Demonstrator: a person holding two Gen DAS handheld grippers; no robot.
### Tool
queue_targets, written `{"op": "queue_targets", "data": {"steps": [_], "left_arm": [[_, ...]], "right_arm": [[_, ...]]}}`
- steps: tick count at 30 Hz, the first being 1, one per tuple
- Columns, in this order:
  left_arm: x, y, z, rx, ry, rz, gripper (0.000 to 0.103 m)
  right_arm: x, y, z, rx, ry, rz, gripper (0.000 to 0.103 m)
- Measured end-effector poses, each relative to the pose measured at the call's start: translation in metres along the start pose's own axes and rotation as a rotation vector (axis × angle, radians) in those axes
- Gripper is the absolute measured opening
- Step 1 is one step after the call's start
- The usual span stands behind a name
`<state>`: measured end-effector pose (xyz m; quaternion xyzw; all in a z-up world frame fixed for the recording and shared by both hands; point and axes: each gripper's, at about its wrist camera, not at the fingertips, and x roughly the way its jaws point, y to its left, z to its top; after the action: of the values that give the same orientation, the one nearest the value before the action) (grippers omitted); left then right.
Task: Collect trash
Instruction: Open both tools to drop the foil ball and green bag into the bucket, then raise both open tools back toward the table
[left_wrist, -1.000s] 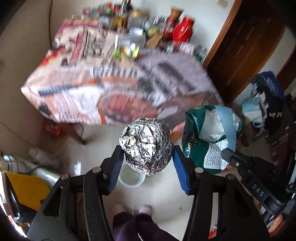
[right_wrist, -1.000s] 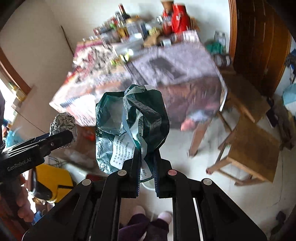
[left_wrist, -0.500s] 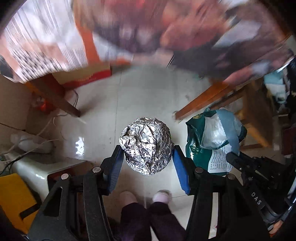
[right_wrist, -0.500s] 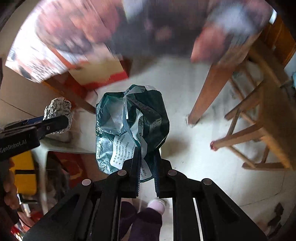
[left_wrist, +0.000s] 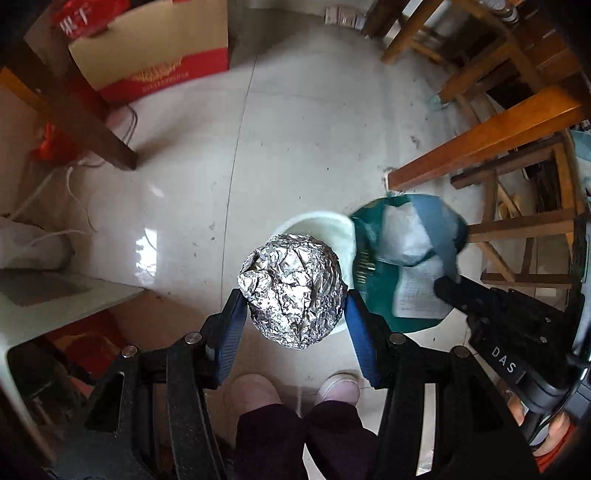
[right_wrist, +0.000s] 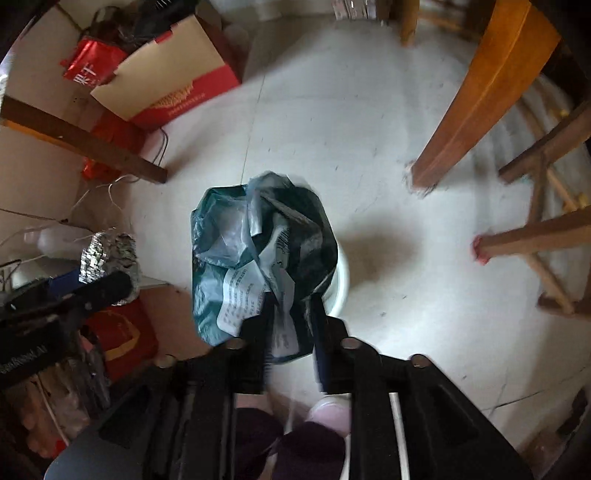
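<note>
A crumpled foil ball (left_wrist: 291, 291) sits between the blue pads of my left gripper (left_wrist: 291, 295), which is shut on it and points down over a white bin (left_wrist: 317, 225) on the floor. Beside it, a green plastic bag (right_wrist: 258, 258) with a white printed label hangs over the same bin (right_wrist: 343, 273). My right gripper (right_wrist: 291, 299) has its jaws opening, with the bag's lower end loose in the gap between them and the pads apart from it. The bag (left_wrist: 402, 258) covers the bin's right rim in the left wrist view.
Wooden table legs (left_wrist: 480, 144) and a chair frame (right_wrist: 546, 236) stand to the right of the bin. A red and tan cardboard box (left_wrist: 155, 48) and a dark leg (left_wrist: 74, 107) lie at the far left. Cables trail on the left floor. A person's feet in pink slippers (left_wrist: 295, 391) stand just behind the bin.
Both grippers have dropped from table height to just above the floor and tilted down over the white bin. The right jaws have spread apart around the bag. The foil ball stays gripped.
</note>
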<state>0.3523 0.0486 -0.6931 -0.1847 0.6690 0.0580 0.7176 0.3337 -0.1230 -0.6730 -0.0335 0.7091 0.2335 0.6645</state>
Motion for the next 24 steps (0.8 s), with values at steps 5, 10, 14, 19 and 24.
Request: {"op": "queue_targets", "data": {"steps": [5, 10, 14, 19, 24], "left_arm": [[0.023, 0.004, 0.001, 0.001, 0.020, 0.007, 0.054], [0.030, -0.006, 0.001, 0.000, 0.052, -0.016, 0.056], [0.031, -0.015, 0.003, -0.020, 0.101, -0.029, 0.064], [0.001, -0.026, 0.002, -0.016, 0.090, -0.031, 0.064], [-0.051, -0.035, 0.000, 0.000, 0.061, -0.021, 0.064]], "right_arm": [[0.008, -0.009, -0.007, 0.066, 0.042, 0.037, 0.048], [-0.011, -0.007, -0.015, 0.044, 0.013, -0.006, 0.048], [-0.035, -0.013, -0.016, 0.048, -0.012, -0.004, 0.048], [-0.072, -0.003, -0.012, 0.038, -0.049, -0.020, 0.048], [-0.110, 0.013, -0.009, 0.043, -0.074, -0.010, 0.048]]}}
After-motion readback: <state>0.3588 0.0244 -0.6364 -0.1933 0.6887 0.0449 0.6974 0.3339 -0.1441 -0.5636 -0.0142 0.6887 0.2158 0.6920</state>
